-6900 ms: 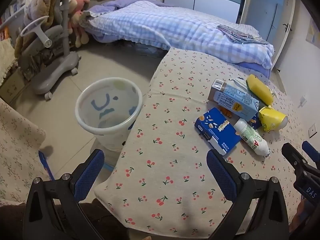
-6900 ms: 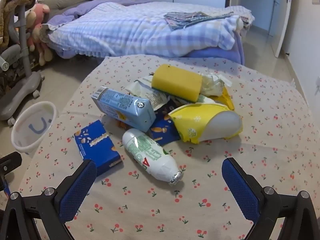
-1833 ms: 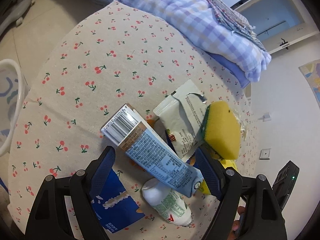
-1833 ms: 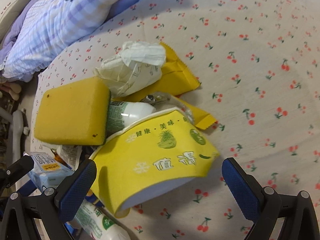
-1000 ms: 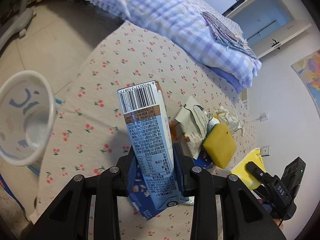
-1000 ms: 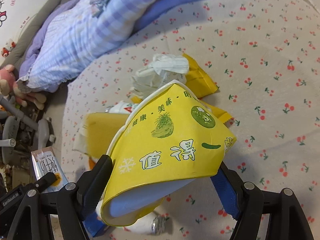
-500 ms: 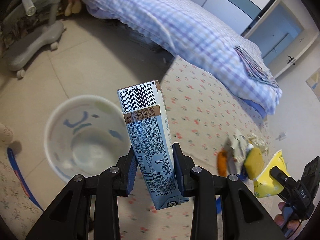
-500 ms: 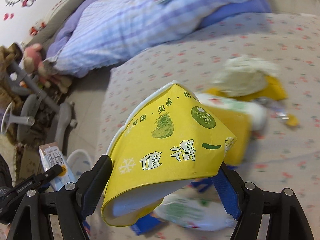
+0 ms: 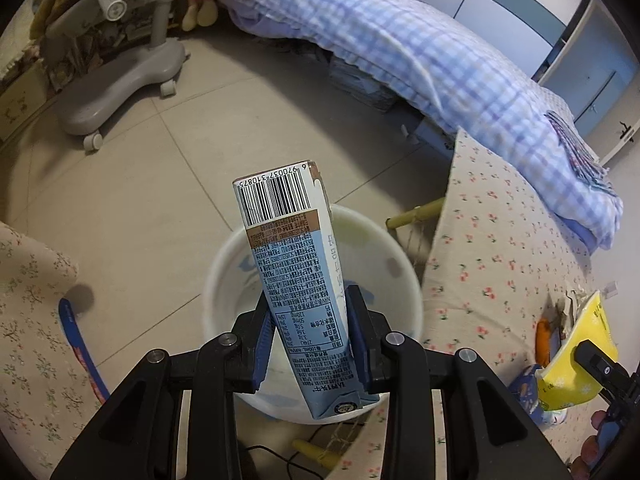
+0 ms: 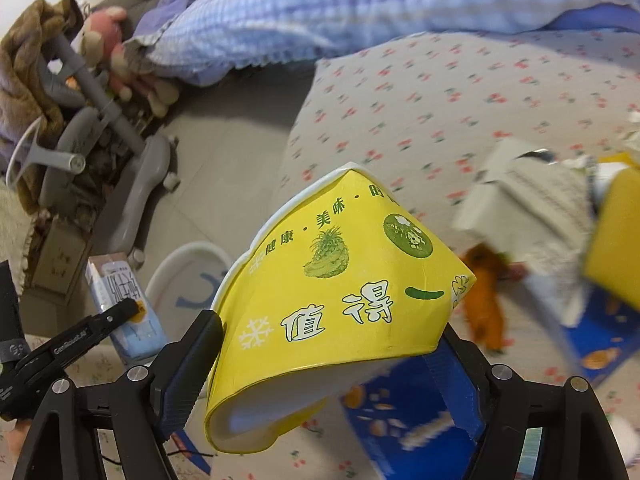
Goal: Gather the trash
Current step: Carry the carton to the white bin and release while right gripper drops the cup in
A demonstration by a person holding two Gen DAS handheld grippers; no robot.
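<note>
Moved since earlier: blue milk carton, barcode end up, clamped in left gripper over white bin; right gripper clamps squashed yellow paper bowl.

A tiled floor runs between the bench, draped in cherry-print cloth, and a bed with a blue checked quilt. A grey wheeled chair stands near the bed's end; blue wardrobe doors lie behind.

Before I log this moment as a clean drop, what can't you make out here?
- Bin bottom: left wrist view, hidden by the milk carton.
- Table trash: right wrist view, motion-blurred; partly behind the yellow paper bowl.
- Bowl contents: cannot tell.
</note>
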